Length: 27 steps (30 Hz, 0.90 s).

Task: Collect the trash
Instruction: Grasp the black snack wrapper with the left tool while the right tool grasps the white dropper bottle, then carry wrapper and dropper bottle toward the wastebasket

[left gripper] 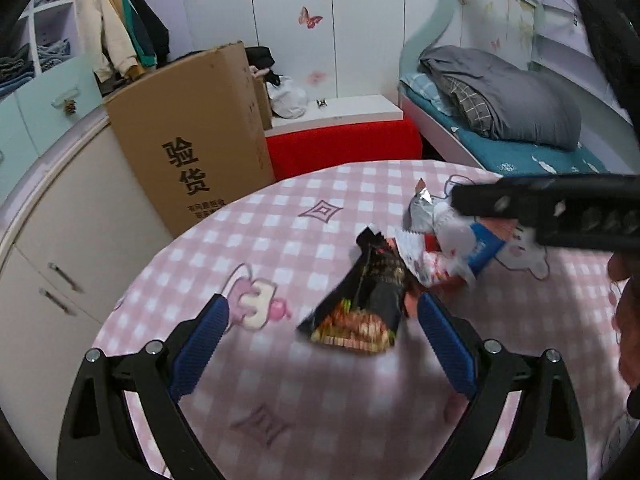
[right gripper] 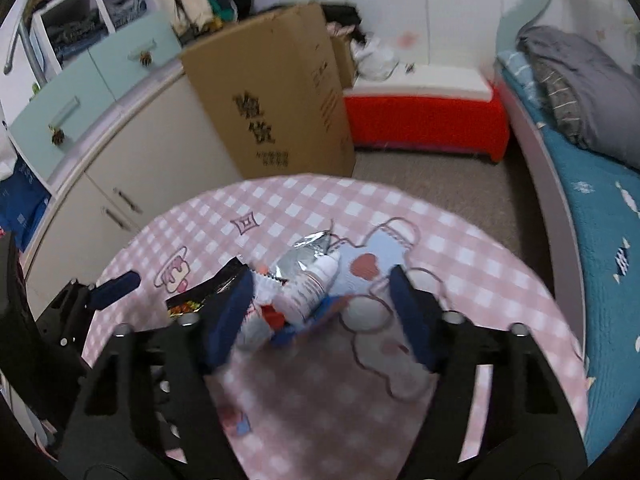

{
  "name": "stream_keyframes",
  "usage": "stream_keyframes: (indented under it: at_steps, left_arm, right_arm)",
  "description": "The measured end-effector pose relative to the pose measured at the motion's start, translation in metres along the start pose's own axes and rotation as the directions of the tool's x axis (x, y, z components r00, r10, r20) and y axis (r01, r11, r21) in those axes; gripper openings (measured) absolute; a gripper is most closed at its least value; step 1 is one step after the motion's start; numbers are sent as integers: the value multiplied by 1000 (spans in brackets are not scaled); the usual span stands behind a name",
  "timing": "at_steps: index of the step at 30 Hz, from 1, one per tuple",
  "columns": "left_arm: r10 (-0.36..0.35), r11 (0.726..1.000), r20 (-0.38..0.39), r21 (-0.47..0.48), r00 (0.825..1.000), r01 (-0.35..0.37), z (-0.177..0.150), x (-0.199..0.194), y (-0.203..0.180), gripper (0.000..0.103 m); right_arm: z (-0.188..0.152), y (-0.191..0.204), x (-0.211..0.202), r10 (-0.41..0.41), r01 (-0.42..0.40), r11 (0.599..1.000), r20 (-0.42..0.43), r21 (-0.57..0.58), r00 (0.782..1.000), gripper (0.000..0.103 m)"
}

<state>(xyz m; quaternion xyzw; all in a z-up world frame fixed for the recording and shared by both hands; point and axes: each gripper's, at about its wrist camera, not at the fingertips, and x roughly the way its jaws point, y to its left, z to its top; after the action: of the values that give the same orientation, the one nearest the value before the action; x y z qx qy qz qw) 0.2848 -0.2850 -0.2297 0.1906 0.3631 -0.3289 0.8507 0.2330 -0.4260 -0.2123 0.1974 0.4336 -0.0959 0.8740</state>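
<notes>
Left wrist view: left hand-held gripper [left gripper: 322, 316] held apart, straddling black wrapper [left gripper: 362, 300] on worktop [left gripper: 280, 400] for pickup; right hand-held gripper [right gripper: 322, 300] apart around bottle [right gripper: 310, 286], unclamped.

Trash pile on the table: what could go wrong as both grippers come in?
1. The wrappers overlap; the open right gripper may pinch several or only a corner.
2. The black packet lies off-centre between the open left gripper's fingers, so it could slide.
3. Both grippers are close and may collide.
</notes>
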Motion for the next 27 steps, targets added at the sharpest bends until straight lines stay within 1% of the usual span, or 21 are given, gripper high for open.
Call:
stream_keyframes:
  at_steps: [2, 3, 4, 5, 6, 7, 8, 9, 10, 13, 15, 20, 25, 27]
  left_arm:
    - [-30, 999, -9, -23, 1000, 30, 4, 8, 3, 93]
    - [-46, 998, -10, -33, 999, 46, 5, 10, 5, 91]
    - [-66, 997, -13, -43, 998, 66, 5, 12, 6, 78]
    - [-93, 995, -28, -49, 995, 92, 4, 16, 7, 70]
    - [-126, 990, -47, -62, 991, 123, 2, 20, 7, 53]
    - [-126, 990, -45, -69, 991, 123, 0, 19, 7, 46]
    - [-121, 990, -42, -74, 992, 118, -2, 18, 7, 43]
    - [-126, 989, -42, -80, 991, 122, -3, 17, 8, 36]
    - [-134, 987, -38, -98, 990, 129, -6, 15, 10, 32]
    - [-139, 981, -32, -141, 990, 133, -17, 6, 16, 31]
    - [-136, 977, -28, -169, 990, 129, -26, -2, 20, 31]
    - [-131, 969, -12, -211, 991, 126, -42, -22, 29, 31]
    - [-129, 963, 12, -239, 992, 128, -61, -51, 34, 31]
    - [-131, 957, 29, -256, 991, 134, -70, -65, 37, 31]
  right_arm:
    - [2, 2, 16, 4, -5, 1000, -53, -15, 999, 52]
    - [2, 4, 21, 9, -11, 1000, -70, -23, 997, 46]
    - [0, 4, 26, 12, -14, 999, -85, -30, 996, 38]
    - [-1, 5, 26, 6, -9, 999, -80, -39, 997, 36]
    - [-3, 5, 25, 6, -8, 999, -76, -38, 997, 33]
    - [-5, 1, 21, 22, -24, 1000, -65, -21, 998, 32]
    - [-7, -1, 18, 30, -31, 999, -52, -10, 998, 31]
    - [-9, -3, 14, 36, -36, 999, -39, -3, 999, 28]
    - [-12, -6, 8, 51, -51, 999, -21, 6, 998, 27]
    - [-16, -9, -6, 73, -73, 997, 18, 12, 997, 26]
    - [-19, -9, -15, 79, -79, 997, 27, 4, 997, 26]
    - [-33, -5, -42, 105, -104, 994, 67, -11, 992, 26]
    - [-51, 0, -72, 191, -191, 982, 99, -11, 977, 26]
    - [-58, 7, -81, 211, -210, 977, 101, -25, 972, 26]
